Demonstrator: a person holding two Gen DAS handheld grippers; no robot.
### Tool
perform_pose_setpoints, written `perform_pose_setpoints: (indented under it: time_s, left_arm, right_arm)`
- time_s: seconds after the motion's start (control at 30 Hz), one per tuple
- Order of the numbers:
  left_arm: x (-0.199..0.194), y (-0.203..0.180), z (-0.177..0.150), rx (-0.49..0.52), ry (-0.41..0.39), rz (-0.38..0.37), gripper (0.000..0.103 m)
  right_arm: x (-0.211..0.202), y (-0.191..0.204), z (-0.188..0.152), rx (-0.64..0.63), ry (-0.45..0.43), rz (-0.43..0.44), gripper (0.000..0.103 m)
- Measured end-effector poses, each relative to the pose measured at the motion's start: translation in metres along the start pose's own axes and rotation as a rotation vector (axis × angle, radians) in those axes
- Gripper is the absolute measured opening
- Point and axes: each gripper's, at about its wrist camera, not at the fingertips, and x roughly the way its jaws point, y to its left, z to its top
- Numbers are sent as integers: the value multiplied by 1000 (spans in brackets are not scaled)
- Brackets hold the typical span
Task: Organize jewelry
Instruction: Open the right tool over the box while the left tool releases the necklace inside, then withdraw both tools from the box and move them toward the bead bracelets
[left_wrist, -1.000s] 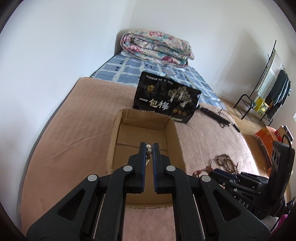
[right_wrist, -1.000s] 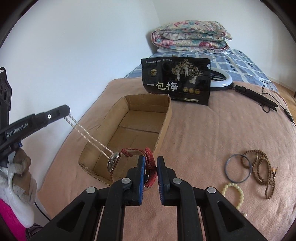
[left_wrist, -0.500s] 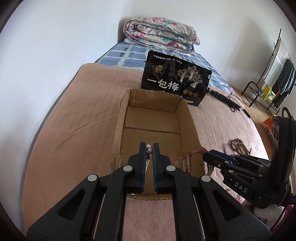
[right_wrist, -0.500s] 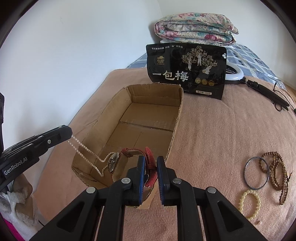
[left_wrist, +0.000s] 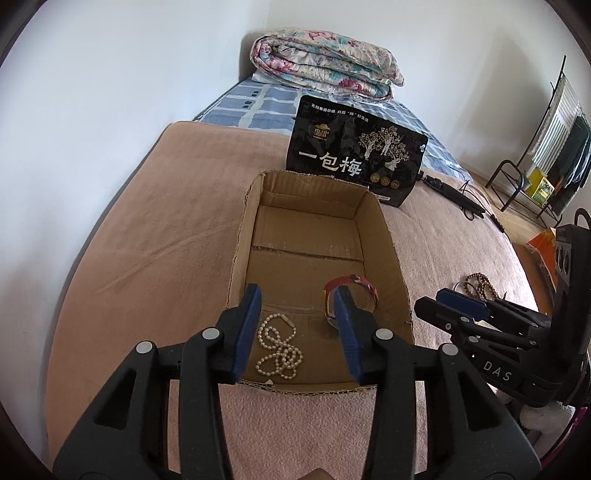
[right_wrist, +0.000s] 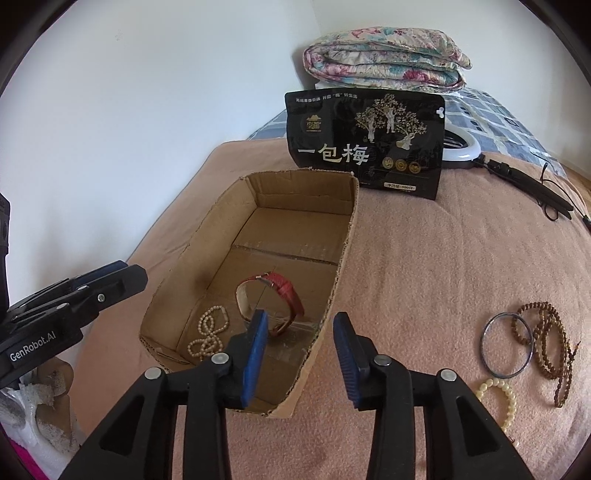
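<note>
An open cardboard box (left_wrist: 391, 243) (right_wrist: 343, 254) lies on the pink blanket. On its floor at the near end lie a pearl necklace (left_wrist: 279, 349) (right_wrist: 208, 334) and a red-strapped watch (left_wrist: 351, 286) (right_wrist: 275, 301). My left gripper (left_wrist: 297, 314) hangs over the box's near end, its jaws opening and bare, the necklace loose on the floor below them. My right gripper (right_wrist: 299, 334) is over the box's near right wall, jaws opening and bare, the watch lying free just beyond its left finger. Each gripper shows at the edge of the other's view.
A black snack pouch (left_wrist: 354, 158) (right_wrist: 365, 144) stands behind the box. On the blanket to the right lie a dark bangle (right_wrist: 506, 345), brown bead strings (right_wrist: 546, 343) and a cream bead bracelet (right_wrist: 500, 400). A ring light on a stick (right_wrist: 517, 177) and a folded quilt (right_wrist: 384, 61) lie further back.
Both grippers have opened. The pearl necklace dropped from the left one and the watch from the right one; both now rest on the box floor.
</note>
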Motion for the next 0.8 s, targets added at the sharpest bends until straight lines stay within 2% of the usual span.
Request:
perform_pose_setpoints:
  time_s: [0.23, 0.8]
  left_arm:
    - [-8, -6, -2, 10, -15, -5, 41]
    - [-45, -37, -6, 47, -108, -14, 41]
  right_arm:
    - [-13, -6, -2, 6, -22, -19, 48]
    - [-61, -30, -17, -8, -69, -78, 55]
